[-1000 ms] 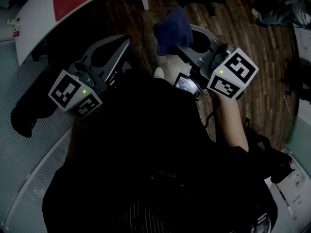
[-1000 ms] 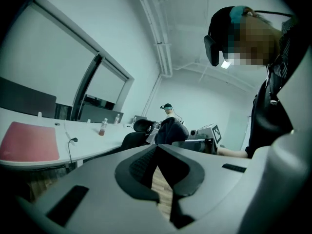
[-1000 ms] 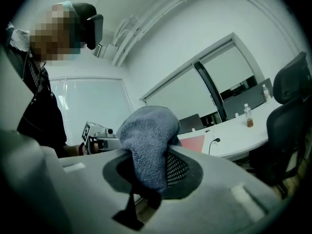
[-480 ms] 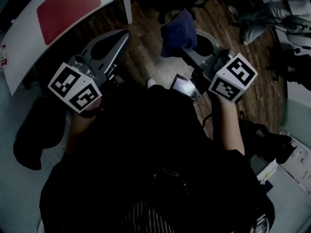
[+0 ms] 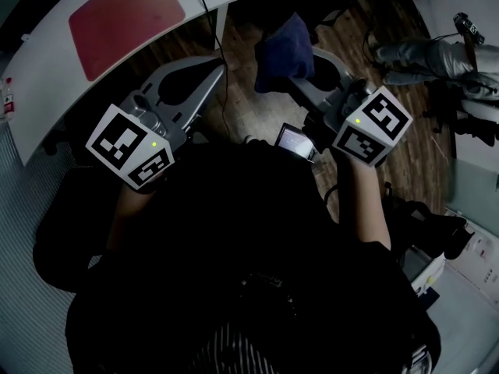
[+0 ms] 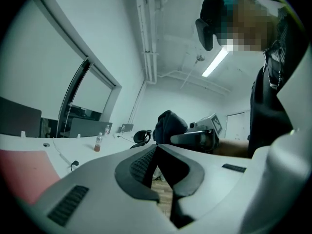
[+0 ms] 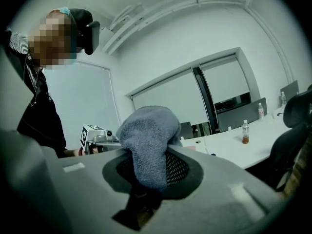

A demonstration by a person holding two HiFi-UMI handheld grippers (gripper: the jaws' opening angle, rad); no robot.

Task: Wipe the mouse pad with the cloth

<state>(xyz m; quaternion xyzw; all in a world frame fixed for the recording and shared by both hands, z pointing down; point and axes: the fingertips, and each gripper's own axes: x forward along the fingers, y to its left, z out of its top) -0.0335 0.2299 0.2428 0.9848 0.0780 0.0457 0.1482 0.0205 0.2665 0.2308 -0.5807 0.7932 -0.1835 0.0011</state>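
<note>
Cloth is hanging pinched in the right gripper, left gripper idling closed and empty, so I'd be laying it flat on the upper-left mouse pad.

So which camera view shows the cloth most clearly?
The right gripper view: the cloth fills the middle, pinched between the jaws of the right hand-held gripper, its towel texture plain. The head view shows it from above as a dark blue bundle. The left gripper view shows only a dark lump.
</note>
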